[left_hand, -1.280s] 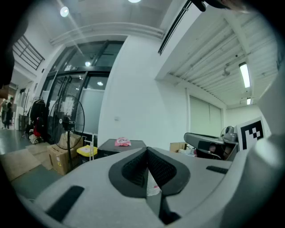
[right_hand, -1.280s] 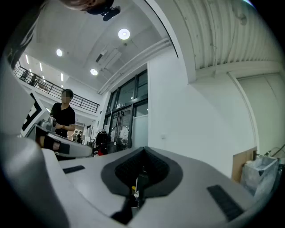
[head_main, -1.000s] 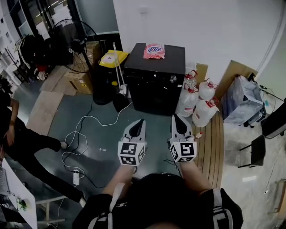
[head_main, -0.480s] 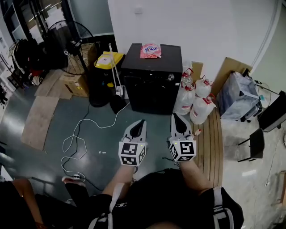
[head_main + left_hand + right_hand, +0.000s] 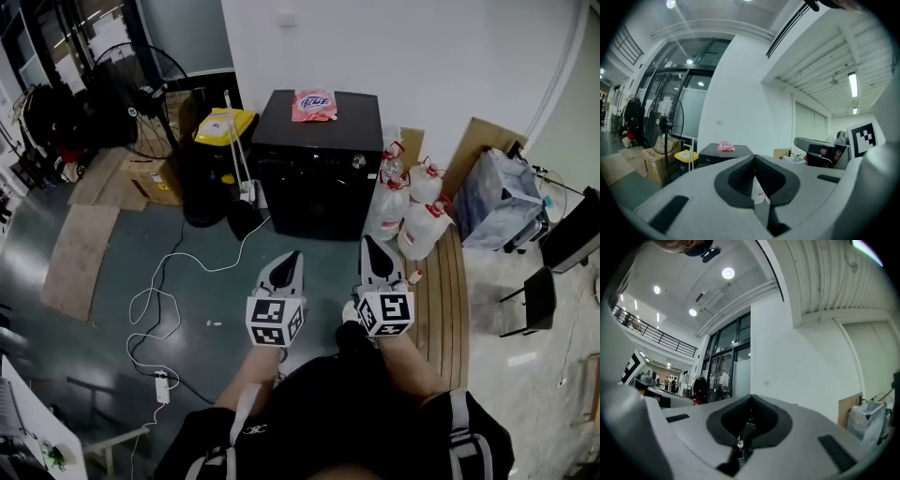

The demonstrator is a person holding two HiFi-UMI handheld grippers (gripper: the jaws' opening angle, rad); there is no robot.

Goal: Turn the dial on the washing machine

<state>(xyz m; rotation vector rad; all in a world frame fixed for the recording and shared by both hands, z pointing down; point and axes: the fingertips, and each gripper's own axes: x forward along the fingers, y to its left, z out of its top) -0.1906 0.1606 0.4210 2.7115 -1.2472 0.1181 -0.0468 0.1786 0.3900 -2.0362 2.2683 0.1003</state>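
Washer (image 5: 319, 183) stands against the wall, a pink bag (image 5: 314, 104) on its top. The dial (image 5: 357, 161) is the small silver knob at the right end of the washer's front panel, just under the top edge, and it faces out toward the person.

Both grippers are in front of the washer, well apart from it, with bare floor between, and both point at its front. The left gripper (image 5: 296, 255) has its jaws together at the tips and holds nothing. The right gripper (image 5: 367, 242) is also fully closed and empty.

Key relation: the dial lies ahead of the tools and to the washer's right side. The right gripper lines up almost straight with it, while the left gripper lines up with the middle of the washer front, so the right one is nearer. The dial's axis seems to run horizontally out of the panel toward the person, so the approach is likely straight in, with the jaws opened first and then a twist about that axis.

Jugs (image 5: 422, 225) crowd the floor just right of the washer, below the dial's side, and a yellow bin (image 5: 223, 125) sits to the washer's left.
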